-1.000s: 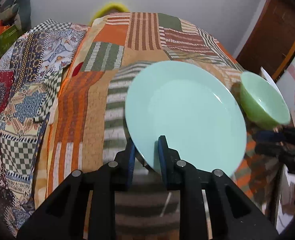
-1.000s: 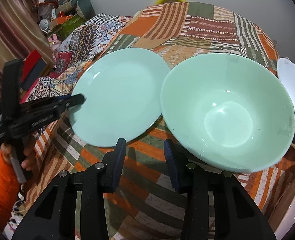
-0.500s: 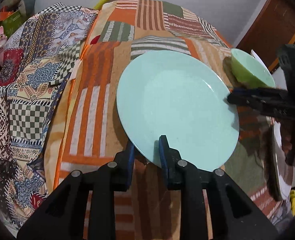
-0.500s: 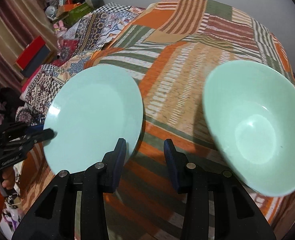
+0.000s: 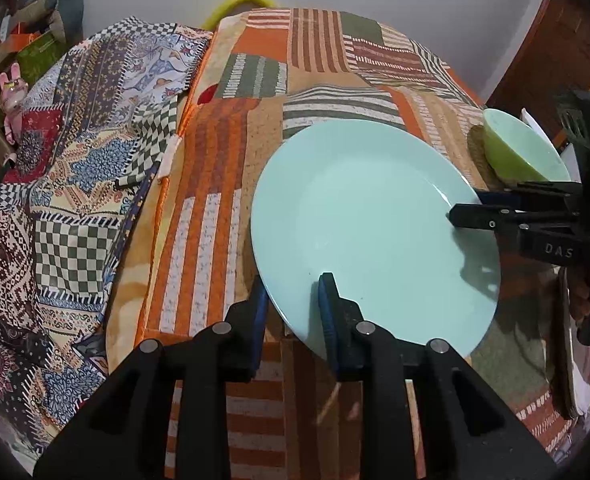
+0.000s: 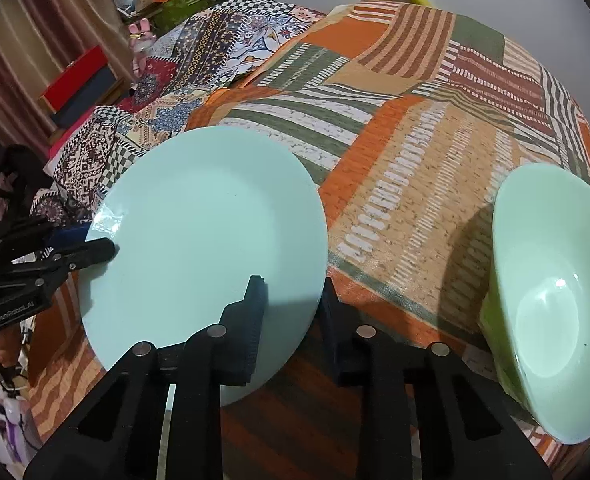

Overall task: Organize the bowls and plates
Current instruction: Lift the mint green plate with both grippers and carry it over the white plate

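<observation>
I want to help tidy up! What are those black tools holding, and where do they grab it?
Both grip the light blue plate by its rim: the left tool at the near edge, the right tool, still closing, on the opposite edge.

The plate (image 5: pixel 367 220) is above the cloth (image 5: pixel 215 184), left of the bowl (image 5: pixel 523 152). Both grippers meet its rim: left gripper (image 5: pixel 293 300) near, right gripper (image 6: pixel 291 300) opposite.

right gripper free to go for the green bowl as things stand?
Probably not yet: the right gripper is closing on the plate rim, shared with the left gripper. The green bowl sits unobstructed beside it.
</observation>
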Demonstrator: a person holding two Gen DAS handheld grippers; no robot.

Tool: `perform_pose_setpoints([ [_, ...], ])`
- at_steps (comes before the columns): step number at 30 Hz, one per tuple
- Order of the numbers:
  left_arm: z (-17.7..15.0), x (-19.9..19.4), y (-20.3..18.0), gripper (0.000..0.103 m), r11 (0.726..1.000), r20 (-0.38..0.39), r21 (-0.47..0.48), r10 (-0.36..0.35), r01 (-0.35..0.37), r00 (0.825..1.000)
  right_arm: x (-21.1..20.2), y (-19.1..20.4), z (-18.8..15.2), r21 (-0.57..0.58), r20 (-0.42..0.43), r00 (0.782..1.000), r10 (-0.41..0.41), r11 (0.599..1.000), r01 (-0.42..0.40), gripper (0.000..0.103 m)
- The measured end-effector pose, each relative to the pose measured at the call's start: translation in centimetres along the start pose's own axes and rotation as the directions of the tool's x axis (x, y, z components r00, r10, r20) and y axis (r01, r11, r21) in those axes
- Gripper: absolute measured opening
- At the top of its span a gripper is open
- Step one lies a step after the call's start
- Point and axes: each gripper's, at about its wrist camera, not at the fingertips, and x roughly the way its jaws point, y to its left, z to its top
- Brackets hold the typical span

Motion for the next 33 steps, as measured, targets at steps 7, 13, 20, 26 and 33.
perform_pose_setpoints([
  [7, -0.4, -0.8, -1.3, 0.025, 0.999, 0.014, 0.029, -0.023, 0.023, 1.000, -1.1, -1.0, -0.7, 0.066, 0.008, 1.000, 0.005, 0.998, -0.005, 0.021],
  [13, -0.8, -2.8, -2.9, 0.025, 0.999, 0.045, 0.035, -0.037, 0.035, 0.998, -3.5, -1.0, -1.8, 0.072, 0.042, 0.999, -0.002, 0.997, -0.001, 0.021],
  [20, -1.3, -6.1, -5.1, 0.025, 0.998, 0.087, 0.048, -0.037, 0.033, 0.995, -7.5, -0.6, -3.7, 0.068, 0.097, 0.995, -0.010, 0.998, 0.004, 0.020],
  [26, -2.0, -9.5, -7.5, 0.025, 0.997, 0.129, 0.069, -0.044, 0.036, 0.991, -11.0, -0.5, -5.6, 0.079, 0.147, 0.989, -0.007, 0.997, -0.005, 0.020],
  [33, -3.1, -13.1, -10.7, 0.025, 0.993, 0.173, 0.111, -0.053, 0.034, 0.984, -15.0, -0.6, -8.0, 0.097, 0.205, 0.979, -0.016, 0.995, -0.004, 0.020],
])
